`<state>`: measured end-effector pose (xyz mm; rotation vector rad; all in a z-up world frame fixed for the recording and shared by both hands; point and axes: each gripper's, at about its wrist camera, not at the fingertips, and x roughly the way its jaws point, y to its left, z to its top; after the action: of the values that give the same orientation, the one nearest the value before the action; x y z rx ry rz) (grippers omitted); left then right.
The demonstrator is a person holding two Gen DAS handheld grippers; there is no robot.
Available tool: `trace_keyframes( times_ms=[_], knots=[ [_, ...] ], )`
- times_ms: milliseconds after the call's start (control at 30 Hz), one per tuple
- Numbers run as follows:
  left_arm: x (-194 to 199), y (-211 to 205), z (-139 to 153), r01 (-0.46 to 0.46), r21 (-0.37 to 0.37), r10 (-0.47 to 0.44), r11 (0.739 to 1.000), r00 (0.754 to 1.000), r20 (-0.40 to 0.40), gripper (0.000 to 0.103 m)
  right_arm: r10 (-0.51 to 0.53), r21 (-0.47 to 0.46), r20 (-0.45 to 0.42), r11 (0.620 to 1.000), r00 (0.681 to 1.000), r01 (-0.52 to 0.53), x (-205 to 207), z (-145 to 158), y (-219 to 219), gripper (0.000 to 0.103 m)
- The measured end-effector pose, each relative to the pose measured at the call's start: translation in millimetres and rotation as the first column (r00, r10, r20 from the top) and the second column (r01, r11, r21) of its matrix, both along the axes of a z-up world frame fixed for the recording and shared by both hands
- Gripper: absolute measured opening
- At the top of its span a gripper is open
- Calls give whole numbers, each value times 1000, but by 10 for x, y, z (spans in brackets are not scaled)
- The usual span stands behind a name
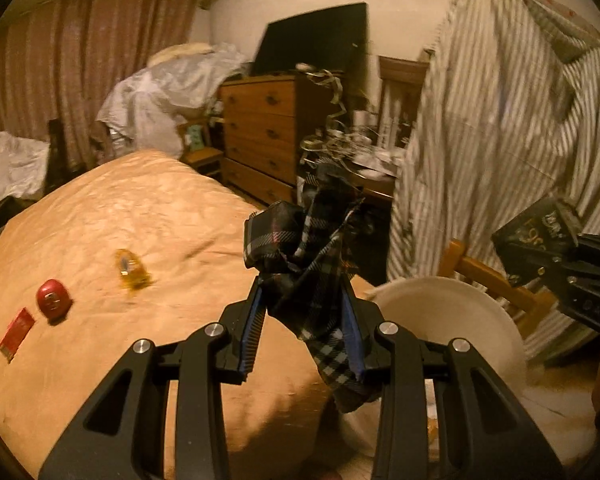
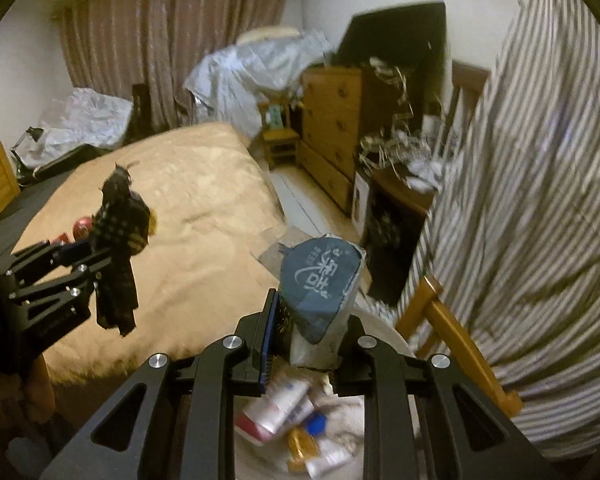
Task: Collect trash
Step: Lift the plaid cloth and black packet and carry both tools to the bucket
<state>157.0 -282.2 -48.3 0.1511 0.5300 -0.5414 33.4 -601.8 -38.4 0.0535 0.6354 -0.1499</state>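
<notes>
two grippers are loaded at once, which looks like a way to save a trip to the bin. nearest in the right wrist view, the right gripper (image 2: pixel 306 332) has its fingers clamped tight on a blue-grey packet (image 2: pixel 320 284) with white print, held upright just above the white bin (image 2: pixel 396 340). the bin below it already holds tubes and wrappers (image 2: pixel 288 412), so the packet looks about ready to drop, though blur hides exactly how it lines up with the rim. the left gripper (image 1: pixel 304 320) has its fingers closed on a dark plaid wrapper (image 1: pixel 300 248); the bulk stands above the fingers and a tail hangs below, beside the same bin. my guess is it waits its turn there.

further off, on the tan bed (image 1: pixel 140 208), three more bits of trash lie well apart from both grippers: a yellow wrapper (image 1: pixel 130 268), a red round thing (image 1: pixel 52 296) and a red packet (image 1: pixel 16 334). a striped shirt (image 1: pixel 500 120) hangs over a wooden chair (image 1: pixel 492 276) beside the bin, and a dresser (image 1: pixel 260 128) stands by the far wall.
</notes>
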Motion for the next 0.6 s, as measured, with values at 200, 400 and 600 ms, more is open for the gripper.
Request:
trace_keyframes(
  times_ms=[200,400,600],
  knots=[
    [-12,-365,-99,119,53,-114,991,990,-86,34,20,59,-160,998,987,-10,84,-266,-363,22],
    [128,-740,-355,247,84,-217,966,940,-262,34,66,117,-320,993,945,-30,242,-621,-505,22],
    [173,-925,-603,297,145,-238,944,916,-323,34,99,140,-372,989,923,-49,320,-822,-504,22]
  ],
)
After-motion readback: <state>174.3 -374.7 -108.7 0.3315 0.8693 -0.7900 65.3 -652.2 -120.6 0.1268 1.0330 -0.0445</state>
